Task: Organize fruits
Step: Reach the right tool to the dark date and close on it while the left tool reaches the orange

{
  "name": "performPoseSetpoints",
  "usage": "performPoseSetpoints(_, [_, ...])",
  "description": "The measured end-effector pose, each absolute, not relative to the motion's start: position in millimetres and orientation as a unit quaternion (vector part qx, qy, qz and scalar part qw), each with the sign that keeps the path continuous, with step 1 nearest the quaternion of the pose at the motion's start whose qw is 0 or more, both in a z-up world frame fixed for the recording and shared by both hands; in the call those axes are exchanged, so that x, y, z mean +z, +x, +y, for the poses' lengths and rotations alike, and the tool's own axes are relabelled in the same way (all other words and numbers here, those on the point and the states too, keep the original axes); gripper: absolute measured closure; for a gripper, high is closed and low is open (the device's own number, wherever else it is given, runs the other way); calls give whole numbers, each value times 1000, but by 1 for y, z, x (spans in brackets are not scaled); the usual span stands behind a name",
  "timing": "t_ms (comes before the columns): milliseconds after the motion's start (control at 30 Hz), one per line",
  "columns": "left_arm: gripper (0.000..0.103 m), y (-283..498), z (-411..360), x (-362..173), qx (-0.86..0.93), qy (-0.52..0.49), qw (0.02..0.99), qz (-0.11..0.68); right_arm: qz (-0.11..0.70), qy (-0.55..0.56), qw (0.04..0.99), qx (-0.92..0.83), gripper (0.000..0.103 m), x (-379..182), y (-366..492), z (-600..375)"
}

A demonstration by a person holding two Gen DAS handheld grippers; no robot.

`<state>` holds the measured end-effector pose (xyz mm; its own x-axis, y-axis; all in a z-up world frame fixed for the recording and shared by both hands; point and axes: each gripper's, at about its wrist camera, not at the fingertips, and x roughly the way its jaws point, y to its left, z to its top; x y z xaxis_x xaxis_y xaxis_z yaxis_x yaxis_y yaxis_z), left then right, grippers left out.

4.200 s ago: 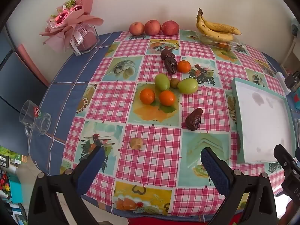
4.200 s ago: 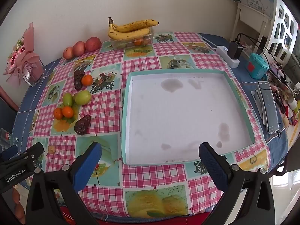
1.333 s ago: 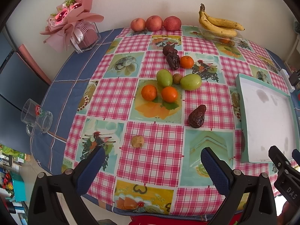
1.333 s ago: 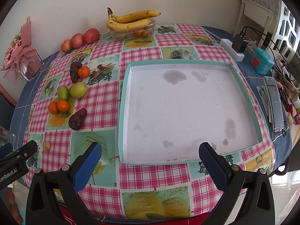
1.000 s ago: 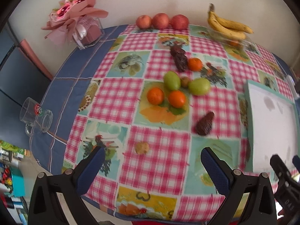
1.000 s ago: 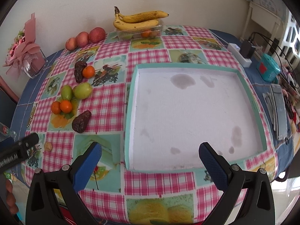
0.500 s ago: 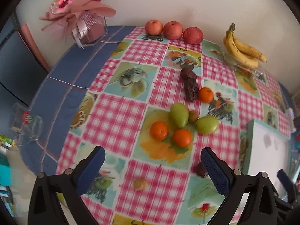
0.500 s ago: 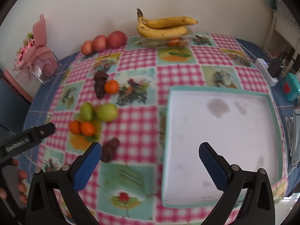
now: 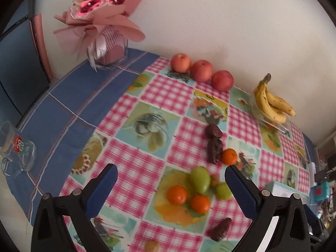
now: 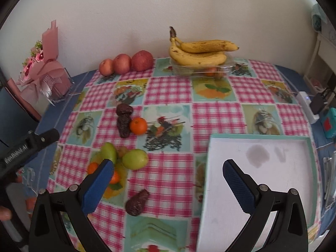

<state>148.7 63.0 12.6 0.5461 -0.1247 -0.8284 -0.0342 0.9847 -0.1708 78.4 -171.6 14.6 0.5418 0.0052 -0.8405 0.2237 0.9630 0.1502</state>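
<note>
On the checked tablecloth lies a fruit cluster: two green fruits (image 9: 200, 179) (image 10: 134, 159), two oranges (image 9: 177, 194), a lone orange (image 10: 138, 125) beside dark wrinkled fruits (image 10: 124, 121), and another dark fruit (image 10: 137, 204) nearer me. Three red apples (image 10: 126, 63) and a banana bunch (image 10: 201, 52) sit by the wall. The white tray (image 10: 258, 137) with a teal rim is empty at the right. My left gripper (image 9: 170, 170) hangs open above the cluster. My right gripper (image 10: 168, 166) is open between the cluster and the tray.
A pink bouquet (image 9: 100, 21) stands at the back left and a glass mug (image 9: 16, 149) at the left edge. The bananas rest on a clear plastic box (image 10: 201, 69). A power strip (image 10: 306, 105) and small items lie beyond the tray at the right.
Both grippers moved forward over the table. The right view swung left from the tray toward the fruit cluster. Both stayed open and no fruit moved.
</note>
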Motion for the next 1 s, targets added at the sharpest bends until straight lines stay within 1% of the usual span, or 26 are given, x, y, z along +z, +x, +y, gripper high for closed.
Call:
performPoseSetpoints(200, [0, 150, 65, 13, -24, -60, 869, 491, 491, 101, 865, -27, 0, 13, 85, -150])
performPoseSetpoints(367, [0, 150, 61, 8, -13, -28, 866, 500, 502, 89, 860, -35, 0, 6, 86, -145])
performPoseSetpoints(533, [1, 154, 63, -11, -16, -41, 847, 529, 529, 96, 843, -20, 0, -14, 91, -137])
performPoseSetpoints(600, [3, 157, 61, -21, -16, -47, 839, 543, 537, 94, 838, -21, 3, -20, 91, -134])
performPoseSetpoints(633, [7, 157, 60, -26, -17, -48, 835, 549, 540, 96, 836, -20, 7, -23, 91, -133])
performPoseSetpoints(700, [13, 159, 58, -39, -22, -53, 824, 564, 547, 92, 832, -21, 10, -31, 92, -129])
performPoseSetpoints(800, [15, 161, 55, -53, -30, -66, 811, 581, 564, 87, 821, -12, 18, -46, 94, -122])
performPoseSetpoints(833, [17, 162, 55, -56, -31, -69, 808, 584, 570, 89, 817, -7, 21, -52, 95, -120])
performPoseSetpoints(967, [22, 163, 53, -68, -28, -74, 798, 597, 595, 90, 799, 2, 30, -71, 96, -113])
performPoseSetpoints(1000, [24, 163, 53, -70, -28, -75, 797, 599, 600, 90, 795, 0, 31, -75, 96, -112])
